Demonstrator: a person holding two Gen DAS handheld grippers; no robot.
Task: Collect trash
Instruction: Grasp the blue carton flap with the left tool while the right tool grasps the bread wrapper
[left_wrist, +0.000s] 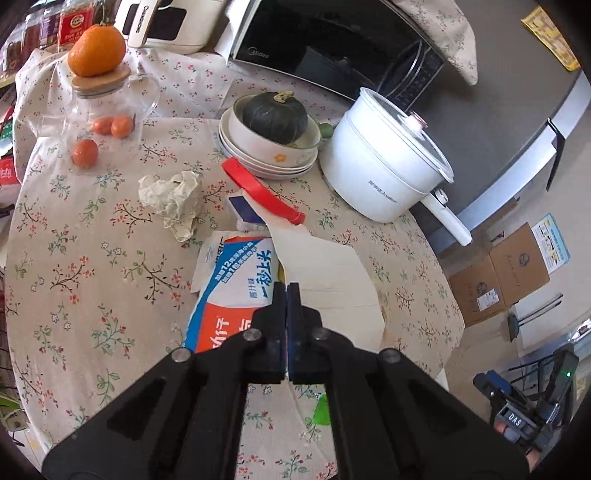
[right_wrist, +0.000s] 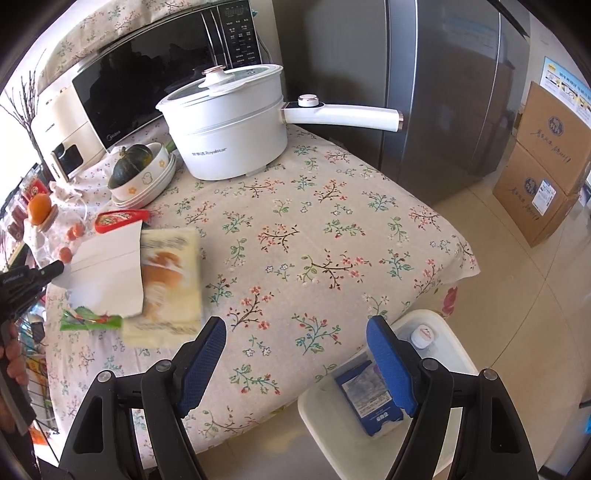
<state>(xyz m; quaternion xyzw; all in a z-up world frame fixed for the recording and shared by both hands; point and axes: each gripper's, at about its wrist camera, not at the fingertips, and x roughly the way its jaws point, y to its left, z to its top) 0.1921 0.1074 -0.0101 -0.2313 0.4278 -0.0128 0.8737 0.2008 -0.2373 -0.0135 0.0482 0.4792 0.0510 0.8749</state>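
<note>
My left gripper is shut on a white flattened carton and holds it over the table; the carton also shows in the right wrist view, lifted. Under it lie an orange-blue-white wrapper, a yellow bread package and a green wrapper. A crumpled tissue and a red flat wrapper lie further back. My right gripper is open and empty at the table's front edge, above a white bin holding a blue box and a small white cup.
A white electric pot with a long handle, stacked bowls with a dark squash, a glass jar topped by an orange, and a microwave stand at the back. A fridge and cardboard boxes stand beside the table.
</note>
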